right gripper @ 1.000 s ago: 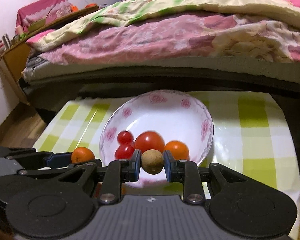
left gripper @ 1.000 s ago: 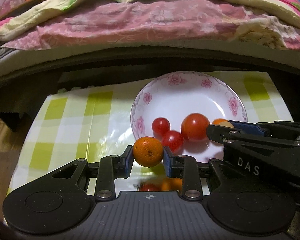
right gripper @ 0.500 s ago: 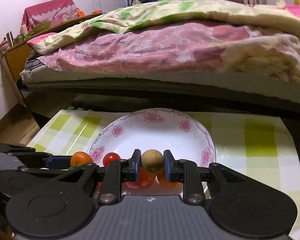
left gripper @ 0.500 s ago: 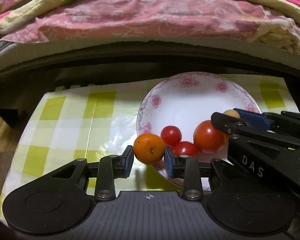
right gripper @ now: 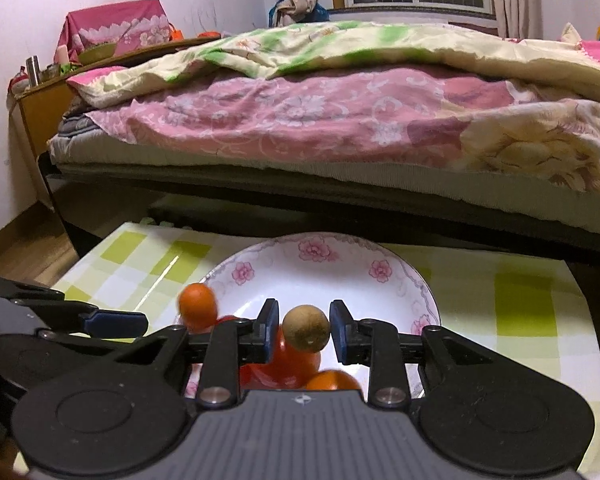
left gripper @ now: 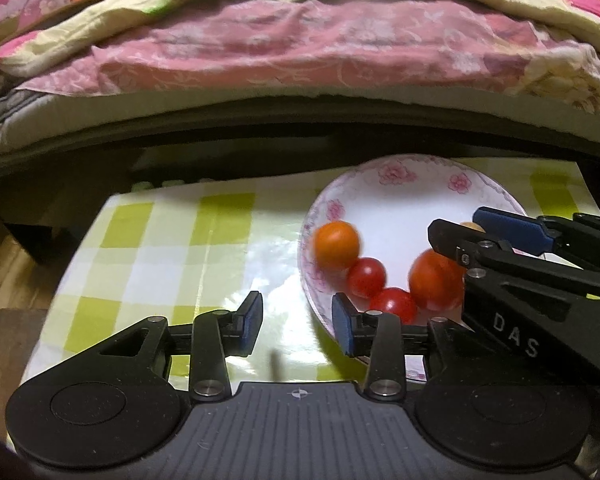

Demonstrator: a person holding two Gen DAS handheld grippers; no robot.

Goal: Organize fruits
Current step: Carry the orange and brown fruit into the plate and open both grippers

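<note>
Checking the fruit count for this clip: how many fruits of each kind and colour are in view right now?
Round orange mandarins: 2
Small red cherry tomatoes: 2
Large red tomato: 1
Tan-brown round fruit: 1
Total: 6

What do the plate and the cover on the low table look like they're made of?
Plate: likely glazed ceramic or porcelain, since it is glossy white with printed pink flowers; melamine is possible. Table cover: looks like wipeable plastic or oilcloth, because its green checks carry a sharp glare streak.
</note>
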